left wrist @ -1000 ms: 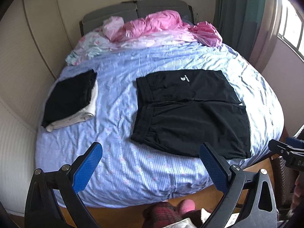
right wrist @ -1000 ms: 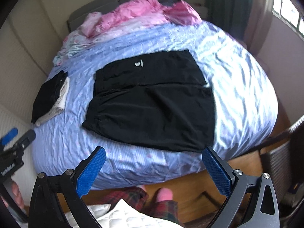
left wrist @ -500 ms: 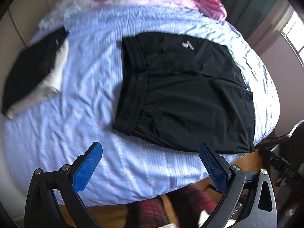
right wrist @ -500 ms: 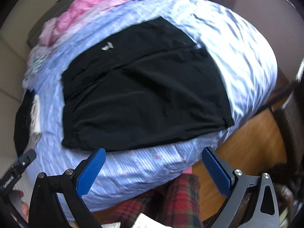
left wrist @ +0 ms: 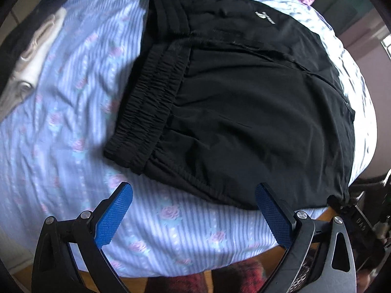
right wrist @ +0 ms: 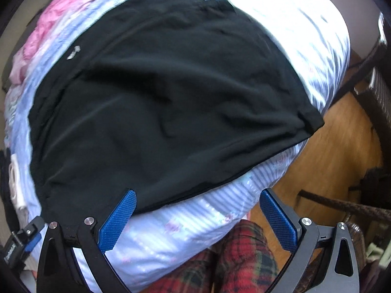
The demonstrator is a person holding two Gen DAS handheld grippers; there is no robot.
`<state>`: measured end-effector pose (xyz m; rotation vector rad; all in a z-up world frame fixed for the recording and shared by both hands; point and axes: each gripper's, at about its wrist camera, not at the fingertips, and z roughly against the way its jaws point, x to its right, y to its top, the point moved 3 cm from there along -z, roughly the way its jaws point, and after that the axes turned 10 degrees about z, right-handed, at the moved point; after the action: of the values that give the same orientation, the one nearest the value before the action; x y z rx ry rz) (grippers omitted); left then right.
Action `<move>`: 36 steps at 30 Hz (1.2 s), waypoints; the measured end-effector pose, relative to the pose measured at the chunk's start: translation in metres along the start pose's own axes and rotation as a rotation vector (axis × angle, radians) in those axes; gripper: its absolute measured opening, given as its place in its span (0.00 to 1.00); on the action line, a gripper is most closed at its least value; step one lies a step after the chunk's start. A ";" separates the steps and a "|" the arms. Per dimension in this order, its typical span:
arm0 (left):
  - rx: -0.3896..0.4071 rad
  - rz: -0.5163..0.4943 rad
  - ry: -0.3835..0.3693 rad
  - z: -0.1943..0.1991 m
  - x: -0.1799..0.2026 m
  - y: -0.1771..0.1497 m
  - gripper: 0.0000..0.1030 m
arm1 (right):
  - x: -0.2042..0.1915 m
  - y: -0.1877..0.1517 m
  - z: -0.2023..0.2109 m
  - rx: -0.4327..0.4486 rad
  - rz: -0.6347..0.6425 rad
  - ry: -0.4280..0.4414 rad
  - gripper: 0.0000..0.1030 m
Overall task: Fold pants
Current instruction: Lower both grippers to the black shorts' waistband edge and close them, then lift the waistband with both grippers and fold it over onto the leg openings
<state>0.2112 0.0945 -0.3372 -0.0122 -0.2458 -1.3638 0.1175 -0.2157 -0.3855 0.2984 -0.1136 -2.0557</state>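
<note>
The bed (left wrist: 73, 161) is covered with a light blue striped sheet with small pink flowers, and it stands on a wooden floor (right wrist: 342, 151). The black pants (left wrist: 244, 112) lie flat on this sheet near the front edge of the bed, with the elastic waistband (left wrist: 151, 97) to the left and one leg corner reaching the right edge of the mattress. The left gripper (left wrist: 193, 207) hovers just above the sheet in front of the pants, its blue pads spread wide and holding nothing. The right gripper (right wrist: 198, 214) is also wide apart and empty, its left pad over the pants' front hem. A pile of folded clothes (left wrist: 31, 48) lies at the far left, partly cut off. Pink bedding (right wrist: 63, 19) is blurred at the head. Red plaid legs (right wrist: 234, 258) show below.
</note>
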 end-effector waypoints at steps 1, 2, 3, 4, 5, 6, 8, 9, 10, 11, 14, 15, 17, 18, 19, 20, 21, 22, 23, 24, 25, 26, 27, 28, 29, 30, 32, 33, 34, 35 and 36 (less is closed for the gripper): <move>-0.003 0.014 -0.003 -0.005 -0.001 0.002 0.98 | 0.005 0.001 -0.004 0.000 -0.017 0.003 0.99; -0.005 0.030 -0.004 -0.009 -0.003 0.004 0.98 | 0.010 0.003 -0.012 -0.002 -0.050 0.018 0.99; -0.007 0.047 -0.006 -0.013 -0.004 0.005 0.97 | 0.014 0.004 -0.018 -0.007 -0.070 0.028 0.99; -0.013 0.063 -0.006 -0.017 -0.006 0.005 0.96 | 0.018 0.005 -0.026 -0.017 -0.103 0.037 0.97; -0.024 0.076 -0.004 -0.022 -0.007 0.005 0.94 | 0.020 0.005 -0.029 -0.021 -0.124 0.044 0.96; -0.039 0.086 -0.006 -0.027 -0.007 0.004 0.92 | 0.022 0.005 -0.035 -0.031 -0.144 0.048 0.95; -0.058 0.096 -0.016 -0.035 -0.006 -0.001 0.88 | 0.022 0.005 -0.044 -0.044 -0.170 0.066 0.93; -0.067 0.107 -0.025 -0.038 -0.006 -0.002 0.85 | 0.023 0.006 -0.047 -0.047 -0.177 0.074 0.92; -0.080 0.124 -0.037 -0.041 -0.007 -0.004 0.81 | 0.022 0.006 -0.049 -0.052 -0.186 0.081 0.89; -0.087 0.141 -0.045 -0.043 -0.007 -0.005 0.79 | 0.022 0.007 -0.051 -0.055 -0.195 0.093 0.88; -0.086 0.160 -0.054 -0.044 -0.007 -0.005 0.61 | 0.018 0.012 -0.048 -0.060 -0.182 0.098 0.75; -0.084 0.160 -0.060 -0.042 -0.007 -0.005 0.48 | 0.017 0.014 -0.045 -0.059 -0.172 0.092 0.66; -0.088 0.160 -0.083 -0.037 -0.006 -0.003 0.26 | 0.014 0.018 -0.039 -0.058 -0.131 0.075 0.50; -0.089 0.157 -0.086 -0.034 -0.006 -0.001 0.17 | 0.013 0.020 -0.036 -0.059 -0.114 0.068 0.37; -0.084 0.151 -0.086 -0.030 -0.004 -0.002 0.11 | 0.013 0.022 -0.032 -0.054 -0.099 0.065 0.20; -0.080 0.146 -0.086 -0.027 -0.003 -0.002 0.11 | 0.011 0.027 -0.025 -0.044 -0.079 0.064 0.11; -0.075 0.145 -0.084 -0.023 0.000 0.000 0.10 | 0.011 0.030 -0.018 -0.035 -0.068 0.069 0.09; -0.066 0.145 -0.083 -0.016 0.001 0.000 0.09 | 0.011 0.033 -0.012 -0.023 -0.058 0.071 0.07; -0.059 0.145 -0.083 -0.013 0.000 0.000 0.09 | 0.008 0.037 -0.002 -0.004 -0.041 0.072 0.07; -0.050 0.146 -0.084 -0.005 0.001 0.000 0.09 | 0.005 0.043 0.009 0.017 -0.019 0.073 0.07; -0.044 0.146 -0.086 0.003 0.001 0.000 0.09 | 0.001 0.050 0.021 0.042 0.010 0.069 0.07; -0.040 0.145 -0.087 0.009 0.002 0.001 0.09 | -0.004 0.056 0.034 0.062 0.029 0.067 0.07; -0.030 0.144 -0.088 0.017 0.002 0.002 0.09 | -0.008 0.063 0.049 0.086 0.047 0.069 0.07; -0.017 0.141 -0.089 0.026 0.004 0.003 0.09 | -0.013 0.071 0.063 0.111 0.065 0.073 0.06; -0.004 0.139 -0.090 0.035 0.006 0.007 0.09 | -0.017 0.079 0.075 0.133 0.080 0.079 0.06; 0.011 0.140 -0.090 0.045 0.007 0.007 0.09 | -0.020 0.085 0.085 0.151 0.089 0.087 0.06; 0.046 0.143 -0.096 0.061 0.017 0.015 0.09 | -0.018 0.101 0.103 0.192 0.111 0.102 0.06; 0.062 0.146 -0.102 0.069 0.019 0.019 0.09 | -0.022 0.108 0.110 0.208 0.119 0.109 0.06; 0.082 0.149 -0.108 0.077 0.022 0.025 0.09 | -0.023 0.111 0.114 0.224 0.127 0.117 0.06; 0.098 0.153 -0.111 0.085 0.024 0.031 0.09 | -0.029 0.123 0.123 0.246 0.140 0.125 0.06; 0.112 0.157 -0.112 0.090 0.026 0.038 0.09 | -0.027 0.125 0.128 0.258 0.147 0.132 0.06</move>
<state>0.2376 0.0910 -0.2394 -0.0144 -0.4072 -1.1929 0.2025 -0.2583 -0.2316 0.5680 -0.3118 -1.8708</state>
